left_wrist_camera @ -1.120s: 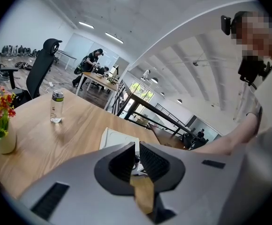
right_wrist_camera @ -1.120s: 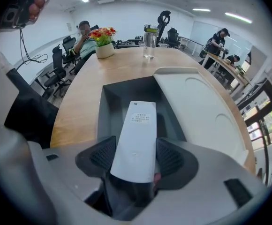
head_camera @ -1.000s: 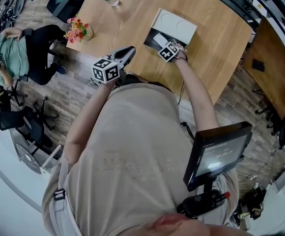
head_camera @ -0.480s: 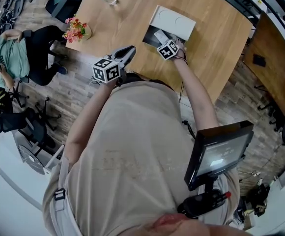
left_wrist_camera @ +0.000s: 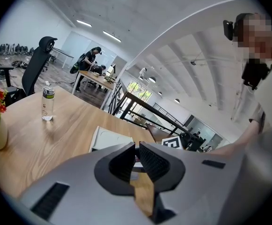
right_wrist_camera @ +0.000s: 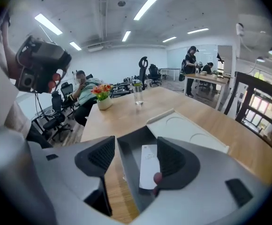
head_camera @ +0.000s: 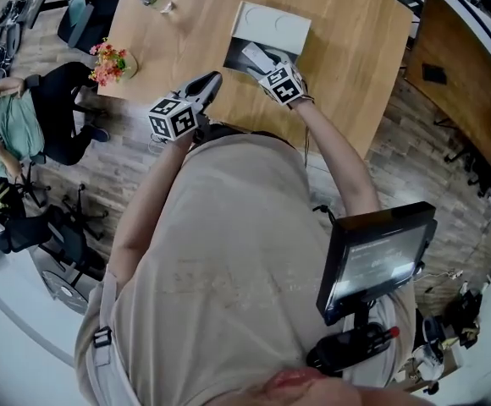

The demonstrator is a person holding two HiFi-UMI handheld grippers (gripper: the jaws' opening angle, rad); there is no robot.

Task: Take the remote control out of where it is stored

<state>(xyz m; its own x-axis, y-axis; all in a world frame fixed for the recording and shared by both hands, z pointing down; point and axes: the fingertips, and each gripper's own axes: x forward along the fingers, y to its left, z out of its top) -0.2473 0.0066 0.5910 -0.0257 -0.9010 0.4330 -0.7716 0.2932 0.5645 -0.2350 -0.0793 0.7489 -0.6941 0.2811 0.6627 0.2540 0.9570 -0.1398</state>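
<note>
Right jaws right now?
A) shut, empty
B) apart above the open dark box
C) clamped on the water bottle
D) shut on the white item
B: the right gripper has just been opening its jaws, and they stand apart, pressing nothing. The flat white item lies in the dark box below.

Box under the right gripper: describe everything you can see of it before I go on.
The box is dark grey, shallow, rectangular and open-topped, like stiff card. It lies flat on the wooden table, with a white tray adjoining its far side. A flat white slab with small print lies inside. The right gripper hangs above it; its jaws, just opened wider, grip nothing.
</note>
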